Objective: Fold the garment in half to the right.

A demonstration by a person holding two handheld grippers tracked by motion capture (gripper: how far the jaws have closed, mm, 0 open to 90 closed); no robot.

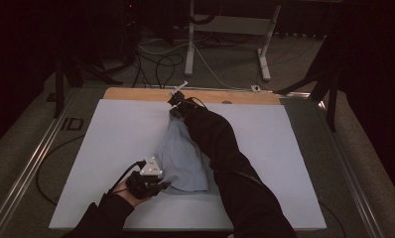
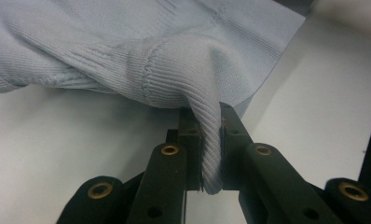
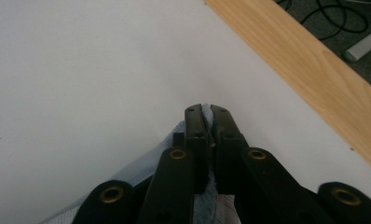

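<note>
White table (image 1: 111, 148) bears a pale blue garment (image 1: 183, 158) — left gripper (image 2: 210, 154) clamps its ribbed hem, right gripper (image 3: 207, 140) pinches another edge.

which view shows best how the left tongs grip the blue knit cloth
The left gripper view: the left tongs are shut on a ribbed fold of the blue knit cloth, seen close up. The high view shows the cloth stretched between both hands, the grip itself too small. The right gripper view shows another pinched edge.

White board (image 1: 111, 148) bare left and right of cloth (image 1: 183, 158); right sleeve (image 1: 225, 153) crosses middle.
</note>
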